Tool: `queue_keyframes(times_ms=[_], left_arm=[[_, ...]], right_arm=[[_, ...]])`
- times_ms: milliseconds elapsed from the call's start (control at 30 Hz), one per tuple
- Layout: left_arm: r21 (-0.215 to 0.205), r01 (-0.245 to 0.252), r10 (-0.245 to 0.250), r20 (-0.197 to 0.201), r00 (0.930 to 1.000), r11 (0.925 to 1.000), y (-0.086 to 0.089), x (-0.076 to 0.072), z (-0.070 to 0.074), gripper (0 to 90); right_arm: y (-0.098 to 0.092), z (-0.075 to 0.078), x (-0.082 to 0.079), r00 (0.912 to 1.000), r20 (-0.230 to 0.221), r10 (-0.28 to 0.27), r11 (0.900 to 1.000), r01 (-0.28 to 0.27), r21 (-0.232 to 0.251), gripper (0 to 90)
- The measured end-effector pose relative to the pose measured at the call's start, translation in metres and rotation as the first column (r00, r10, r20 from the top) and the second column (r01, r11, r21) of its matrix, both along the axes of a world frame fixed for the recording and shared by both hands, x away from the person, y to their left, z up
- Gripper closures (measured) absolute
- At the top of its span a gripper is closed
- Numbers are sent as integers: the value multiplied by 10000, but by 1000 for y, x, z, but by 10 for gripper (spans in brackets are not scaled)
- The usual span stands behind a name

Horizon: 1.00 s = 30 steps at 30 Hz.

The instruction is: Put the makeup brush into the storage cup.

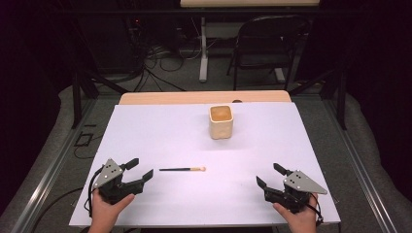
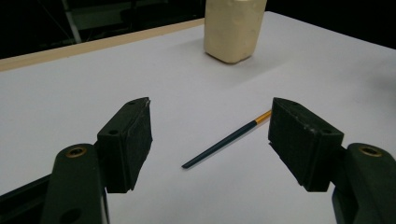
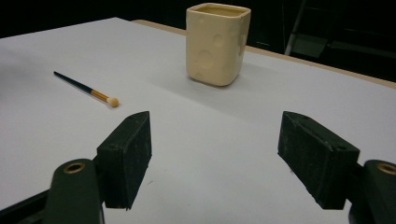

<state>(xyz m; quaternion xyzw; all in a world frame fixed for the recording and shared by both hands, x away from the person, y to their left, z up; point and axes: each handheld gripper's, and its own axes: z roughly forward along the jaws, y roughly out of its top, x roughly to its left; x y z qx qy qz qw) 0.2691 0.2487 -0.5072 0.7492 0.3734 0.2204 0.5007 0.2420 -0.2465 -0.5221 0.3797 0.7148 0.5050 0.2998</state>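
A white table top (image 1: pixel 160 131) fills the high view. A thin brush (image 1: pixel 182 169) lies flat just below the table's centre, toward six o'clock, its long axis running from nine o'clock to three o'clock. Its dark handle end points at nine o'clock and its small pale tip at three o'clock. A cream square cup (image 1: pixel 221 122) stands upright toward twelve o'clock, well apart from the brush.

The left gripper (image 1: pixel 138 171) rests at about eight o'clock, jaws spread wide and empty, aimed at the handle end nearby. The right gripper (image 1: pixel 268 175) sits at about four o'clock, jaws likewise wide and empty, farther from the brush.

The work appears to be at its start, nothing yet grasped. The next move likely calls for the left gripper to advance, straddle the slim handle crosswise, and close low against the table.
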Motion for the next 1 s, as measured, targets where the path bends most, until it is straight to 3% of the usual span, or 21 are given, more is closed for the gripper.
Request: queue_keyframes(times_ms=[200, 400, 633, 900, 1000], left_arm=[[471, -64, 68, -75, 9999, 9989, -2, -1, 4, 305], [498, -67, 72, -98, 9999, 9987, -6, 3, 10, 309], [687, -40, 47, -92, 9999, 9976, -9, 6, 20, 311], [1364, 28, -19, -64, 10000, 9906, -11, 10, 47, 313], [1887, 164, -148, -98, 9998, 9819, -12, 16, 66, 314]], right_arm=[[4, 0, -1, 9999, -20, 168, 9997, -168, -167, 254], [7, 0, -3, 9994, 120, 323, 9974, -314, -651, 252], [3, 1, -5, 9997, 146, 202, 9987, -195, -464, 251], [8, 4, -8, 9995, 305, 118, 9984, -101, -564, 251], [8, 3, -7, 9994, 322, 101, 9981, -81, -603, 251]])
